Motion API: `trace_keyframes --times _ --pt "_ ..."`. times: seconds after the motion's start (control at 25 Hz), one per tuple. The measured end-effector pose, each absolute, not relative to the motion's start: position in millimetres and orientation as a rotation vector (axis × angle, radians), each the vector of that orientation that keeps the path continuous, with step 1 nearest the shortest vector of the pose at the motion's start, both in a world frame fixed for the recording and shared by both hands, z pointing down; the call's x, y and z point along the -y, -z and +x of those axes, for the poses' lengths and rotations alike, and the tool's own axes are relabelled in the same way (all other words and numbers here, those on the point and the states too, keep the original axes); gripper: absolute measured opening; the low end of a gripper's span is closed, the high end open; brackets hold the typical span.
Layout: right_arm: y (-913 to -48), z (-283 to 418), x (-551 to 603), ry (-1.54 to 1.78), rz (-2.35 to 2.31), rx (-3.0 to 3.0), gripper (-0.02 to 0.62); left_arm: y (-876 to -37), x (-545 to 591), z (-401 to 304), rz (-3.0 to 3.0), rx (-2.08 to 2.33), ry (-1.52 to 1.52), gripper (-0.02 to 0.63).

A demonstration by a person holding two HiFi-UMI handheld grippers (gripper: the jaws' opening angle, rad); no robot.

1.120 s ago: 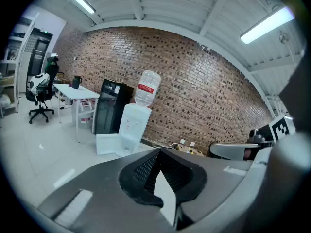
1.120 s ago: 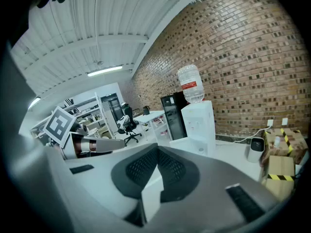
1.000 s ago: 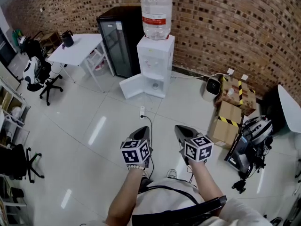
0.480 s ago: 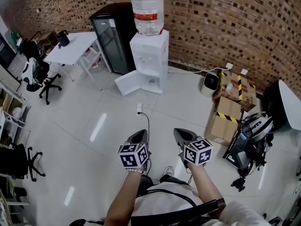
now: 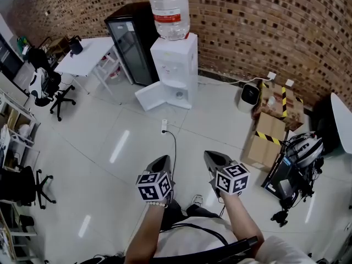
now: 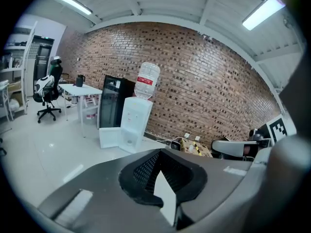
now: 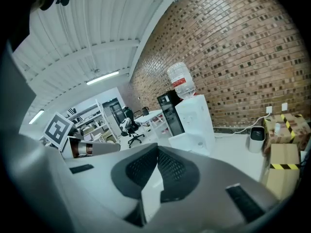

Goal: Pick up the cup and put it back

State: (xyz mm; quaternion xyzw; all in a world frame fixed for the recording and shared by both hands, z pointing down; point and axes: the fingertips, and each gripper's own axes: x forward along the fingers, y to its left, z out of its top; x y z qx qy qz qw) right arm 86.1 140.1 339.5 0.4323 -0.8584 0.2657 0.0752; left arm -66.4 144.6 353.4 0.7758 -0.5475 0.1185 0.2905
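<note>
No cup shows clearly in any view. In the head view my left gripper (image 5: 161,161) and right gripper (image 5: 212,157) are held side by side over the white floor, both pointing at the white water dispenser (image 5: 175,65) by the brick wall, still some way off. Both are shut with nothing between the jaws. The left gripper view shows the left gripper (image 6: 163,178) with its pads pressed together and the dispenser (image 6: 132,125) beyond. In the right gripper view the right gripper (image 7: 155,178) is likewise shut, the dispenser (image 7: 197,120) ahead.
A black glass-door fridge (image 5: 127,43) stands left of the dispenser, then a white table (image 5: 88,55) and office chairs (image 5: 49,89). A power strip (image 5: 164,126) with a cable lies on the floor ahead. Cardboard boxes (image 5: 269,131) and black equipment (image 5: 294,169) crowd the right.
Both grippers have dropped a little lower in the head view. The view has shifted, so the dispenser now sits slightly higher and further left.
</note>
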Motion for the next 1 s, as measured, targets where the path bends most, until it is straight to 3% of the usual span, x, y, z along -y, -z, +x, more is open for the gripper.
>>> trace_keyframes --times 1.0 --pt "-371.9 75.6 -38.0 -0.839 1.341 2.453 0.002 -392.2 -31.3 -87.9 2.047 1.383 -0.315 0.002"
